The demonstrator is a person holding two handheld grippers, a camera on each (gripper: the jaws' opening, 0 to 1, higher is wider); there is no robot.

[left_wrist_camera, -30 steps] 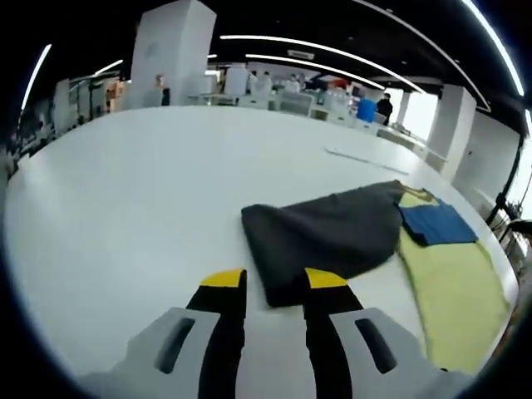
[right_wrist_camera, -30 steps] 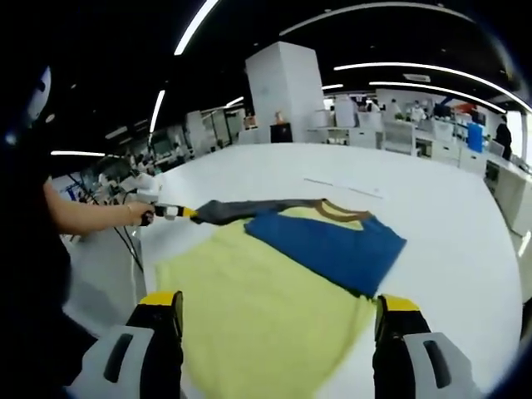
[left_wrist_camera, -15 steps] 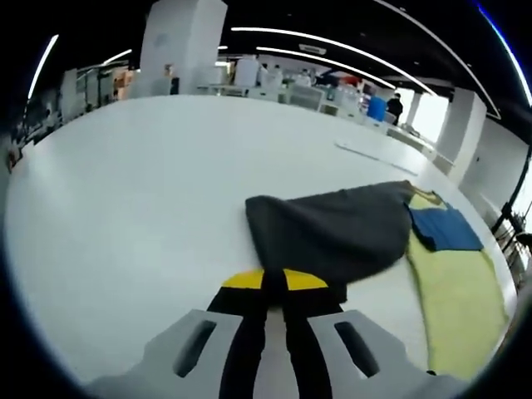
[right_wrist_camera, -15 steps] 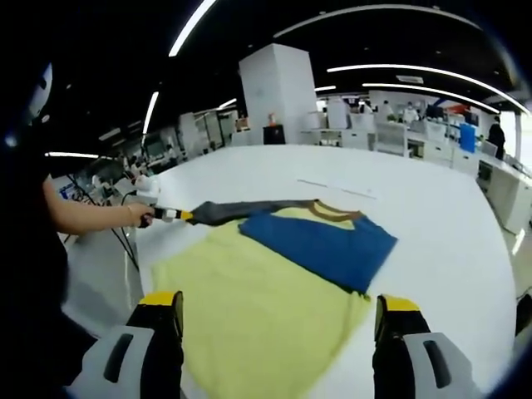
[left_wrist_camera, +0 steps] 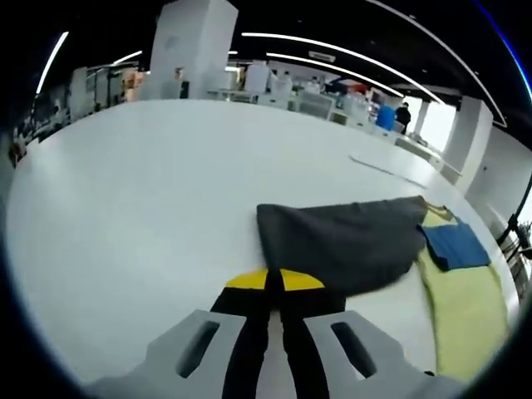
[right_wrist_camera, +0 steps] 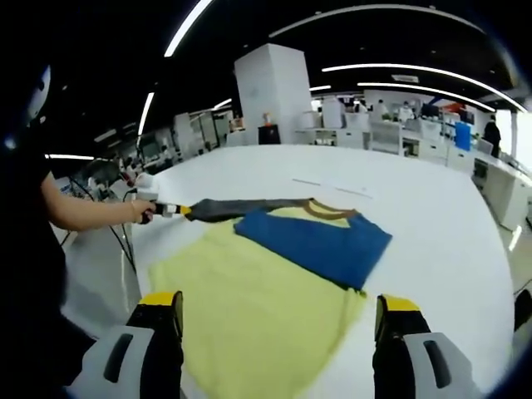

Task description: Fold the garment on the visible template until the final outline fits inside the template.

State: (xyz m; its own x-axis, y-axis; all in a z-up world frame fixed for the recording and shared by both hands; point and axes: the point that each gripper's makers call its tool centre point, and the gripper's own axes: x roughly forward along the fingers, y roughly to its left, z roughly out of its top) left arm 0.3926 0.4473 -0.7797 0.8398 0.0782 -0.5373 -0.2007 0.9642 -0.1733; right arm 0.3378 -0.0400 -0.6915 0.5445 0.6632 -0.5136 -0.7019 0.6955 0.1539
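Garment (right_wrist_camera: pixel 266 274) on white table (left_wrist_camera: pixel 125 191), left tongs (left_wrist_camera: pixel 275 281) clamped on grey sleeve (left_wrist_camera: pixel 341 241), right tongs (right_wrist_camera: pixel 278 309) apart.

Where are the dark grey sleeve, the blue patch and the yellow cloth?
dark grey sleeve (left_wrist_camera: pixel 345 245), left gripper view, middle of its panel
blue patch (right_wrist_camera: pixel 320 245), right gripper view, its centre
yellow cloth (right_wrist_camera: pixel 249 307), right gripper view, bare middle

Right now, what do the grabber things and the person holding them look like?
Both grippers share one design: the left gripper and the right gripper each have two black jaws capped with yellow tips, growing out of pale grey bodies with dark slot-shaped openings. In the right gripper view, the left gripper looks small, white and yellow-tipped. The person wears a dark short sleeve.
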